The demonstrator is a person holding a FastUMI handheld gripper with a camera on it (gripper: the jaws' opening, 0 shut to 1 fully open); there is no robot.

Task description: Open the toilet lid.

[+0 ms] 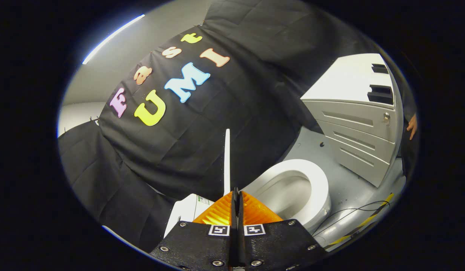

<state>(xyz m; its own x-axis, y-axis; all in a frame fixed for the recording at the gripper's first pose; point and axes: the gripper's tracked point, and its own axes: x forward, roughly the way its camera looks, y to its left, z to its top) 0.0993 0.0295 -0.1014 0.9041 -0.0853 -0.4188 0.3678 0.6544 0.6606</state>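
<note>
Grey booth floor (322, 150) and black cloth surround the white plastic toilet lid (227, 162), which stands edge-on and upright, pinched between your gripper (235, 194) fingers, closed on its edge. Beside it lies the open white seat ring (315, 180). Ease it back until it rests before releasing; avoid the grey drawer cabinet (360, 124).

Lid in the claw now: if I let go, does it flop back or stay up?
The lid looks thin, rigid and near upright, so probably stiff, not floppy. The claw pinches its edge; released, it might fall onto the seat.
</note>
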